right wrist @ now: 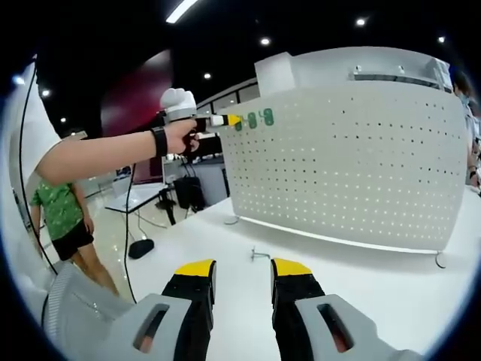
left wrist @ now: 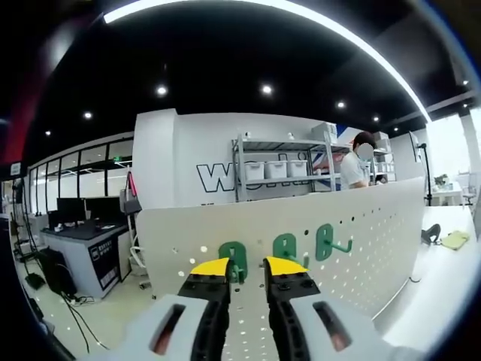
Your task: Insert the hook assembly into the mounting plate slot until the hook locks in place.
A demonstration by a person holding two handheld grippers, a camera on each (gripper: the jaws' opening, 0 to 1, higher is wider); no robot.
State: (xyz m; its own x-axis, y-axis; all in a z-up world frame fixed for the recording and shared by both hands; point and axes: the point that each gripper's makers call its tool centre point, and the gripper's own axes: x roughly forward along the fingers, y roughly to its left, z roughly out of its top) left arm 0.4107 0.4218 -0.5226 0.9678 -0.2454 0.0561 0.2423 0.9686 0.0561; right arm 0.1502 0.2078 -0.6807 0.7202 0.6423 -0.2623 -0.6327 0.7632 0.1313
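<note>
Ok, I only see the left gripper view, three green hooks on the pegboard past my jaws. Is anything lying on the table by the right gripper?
Observer: Yes, a small metal hook lies on the white table just beyond the right gripper, whose jaws stand open and empty.
Operator: Where on the board is my left gripper?
Observer: The left gripper is at the upper left corner of the pegboard as the right gripper view shows it, yellow tips beside the green hooks.
Operator: Anyone nearby?
Observer: A person in a green shirt stands on the floor left of the table.
</note>
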